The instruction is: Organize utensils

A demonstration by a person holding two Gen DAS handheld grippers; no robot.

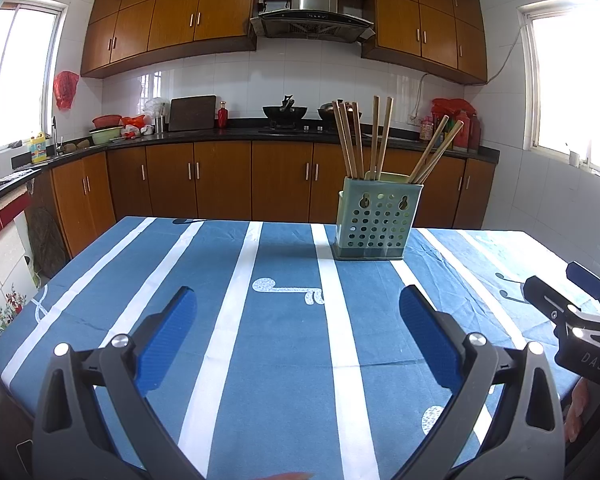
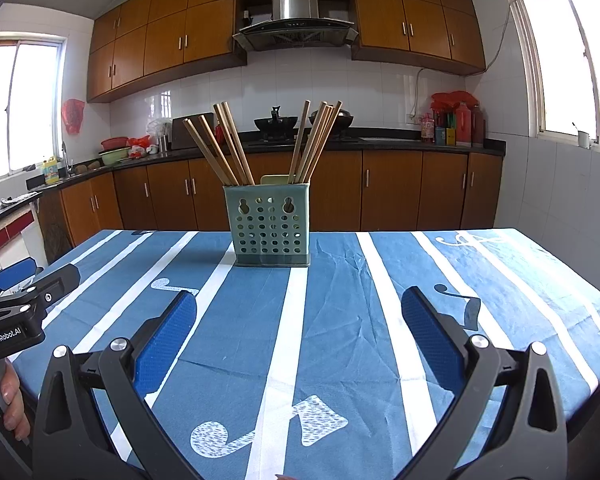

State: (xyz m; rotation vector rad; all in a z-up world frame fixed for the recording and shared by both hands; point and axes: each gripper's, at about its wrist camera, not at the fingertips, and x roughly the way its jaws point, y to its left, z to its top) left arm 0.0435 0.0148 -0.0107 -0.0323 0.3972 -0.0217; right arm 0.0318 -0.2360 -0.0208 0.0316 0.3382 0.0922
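Note:
A pale green perforated utensil holder (image 1: 374,220) (image 2: 270,226) stands upright on the blue striped tablecloth (image 1: 280,320) (image 2: 340,300), at the table's far side. Several wooden chopsticks (image 1: 354,140) (image 2: 236,144) stand in it, fanned into left and right groups. My left gripper (image 1: 298,316) is open and empty, hovering over the near half of the table, well short of the holder. My right gripper (image 2: 298,320) is open and empty, likewise short of the holder. Each gripper shows at the edge of the other's view, the right one (image 1: 568,300) and the left one (image 2: 40,280).
The table's edges fall away left and right. Behind it runs a dark kitchen counter (image 1: 240,134) with woks (image 1: 285,112), bowls, bottles (image 2: 460,124) and a cutting board. Wooden cabinets stand below and above it.

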